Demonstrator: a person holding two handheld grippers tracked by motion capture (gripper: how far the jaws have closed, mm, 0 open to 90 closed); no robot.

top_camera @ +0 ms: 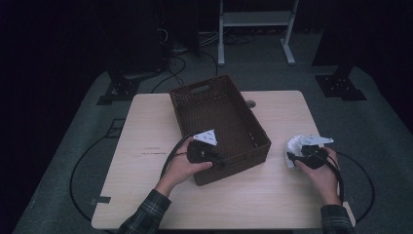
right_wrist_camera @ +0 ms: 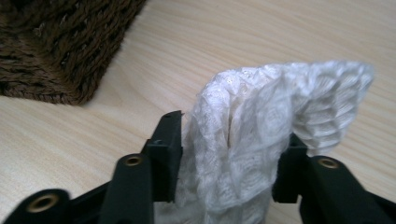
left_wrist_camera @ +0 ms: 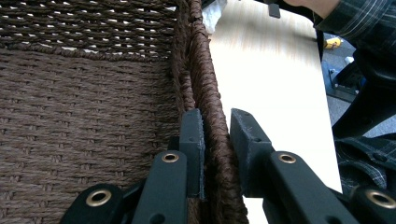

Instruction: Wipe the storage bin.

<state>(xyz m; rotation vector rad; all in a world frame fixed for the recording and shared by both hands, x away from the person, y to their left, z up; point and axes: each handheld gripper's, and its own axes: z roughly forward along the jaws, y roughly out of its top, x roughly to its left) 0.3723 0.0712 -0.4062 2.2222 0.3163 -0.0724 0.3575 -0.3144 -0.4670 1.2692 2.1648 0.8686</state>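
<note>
A dark brown woven basket [top_camera: 204,85] stands in the middle of the light wooden table [top_camera: 146,126]. My left gripper [top_camera: 221,162] is shut on the basket's near wall [left_wrist_camera: 205,84], one jaw inside and one outside, as the left gripper view shows with my left gripper [left_wrist_camera: 217,135] astride the rim. A white foam net [top_camera: 298,143] rests on the table to the right of the basket. My right gripper [top_camera: 297,158] is at the net. In the right gripper view the net [right_wrist_camera: 280,98] stands puffed between the parted jaws of my right gripper [right_wrist_camera: 233,135], not visibly squeezed.
The basket's corner [right_wrist_camera: 60,46] lies close to the left of the net. Beyond the table stand a white-legged frame [top_camera: 255,19] and black stand feet [top_camera: 341,85], with cables on the grey floor. A round grommet [top_camera: 250,104] sits in the tabletop behind the basket.
</note>
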